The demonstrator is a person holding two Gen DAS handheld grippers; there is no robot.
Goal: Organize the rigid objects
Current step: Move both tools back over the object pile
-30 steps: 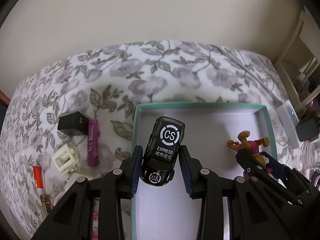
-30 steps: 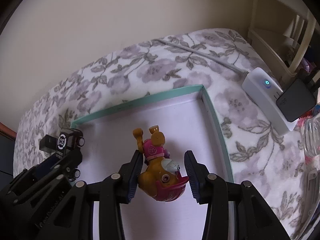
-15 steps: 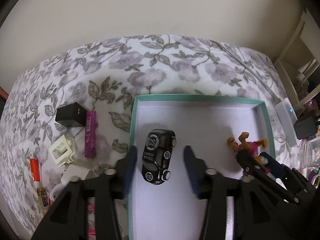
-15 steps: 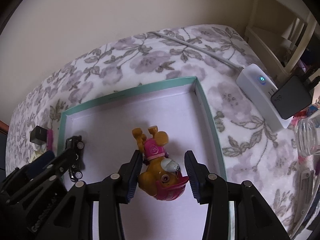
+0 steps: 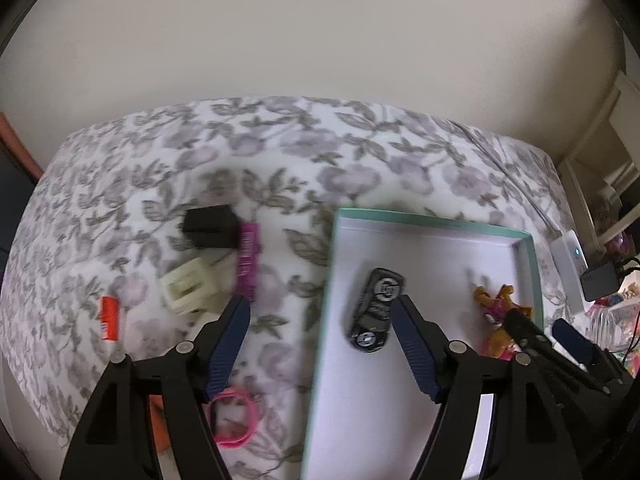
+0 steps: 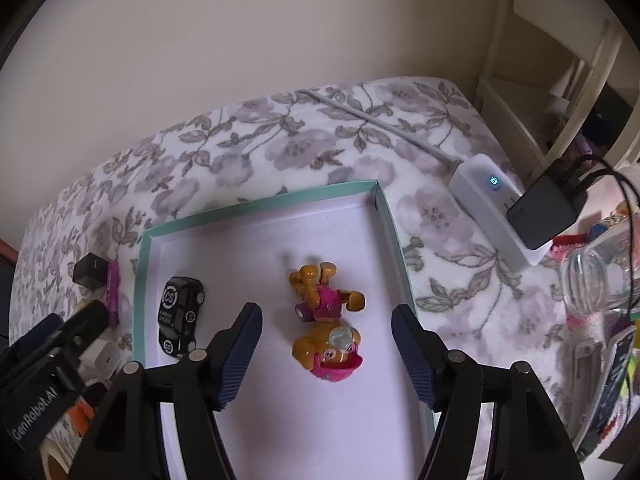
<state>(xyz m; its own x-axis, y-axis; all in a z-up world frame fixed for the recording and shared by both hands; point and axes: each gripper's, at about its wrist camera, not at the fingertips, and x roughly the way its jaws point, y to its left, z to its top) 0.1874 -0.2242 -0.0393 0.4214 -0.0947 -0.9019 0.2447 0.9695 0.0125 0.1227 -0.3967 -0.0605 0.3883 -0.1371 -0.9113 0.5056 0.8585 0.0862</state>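
Note:
A teal-rimmed box [image 5: 432,222] with a white floor lies on a flowered blanket. A black toy car [image 5: 376,308] rests on its floor near the left wall [image 6: 138,280]. My left gripper [image 5: 320,308] hangs above, jaws opening, straddling that wall; the car lies free just inside the right finger [image 5: 412,344]. An orange and pink toy dog [image 6: 326,332] lies on its back in the middle of the box [image 6: 260,206]. My right gripper [image 6: 326,314] is over it with jaws opening, both pads well apart from the dog. The car [image 6: 178,316] also shows in the right wrist view.
Left of the box lie a black cube [image 5: 212,226], a magenta stick [image 5: 248,268], a cream frame block [image 5: 190,286], an orange tube [image 5: 109,318] and a pink ring [image 5: 236,420]. At right stand a white power strip [image 6: 492,208], black adapter [image 6: 544,210] and glass jar [image 6: 592,280].
Both grippers let go: the car and the dog now lie loose in the box. Both grippers rose and their jaws widened. The left gripper shifted left across the box wall.

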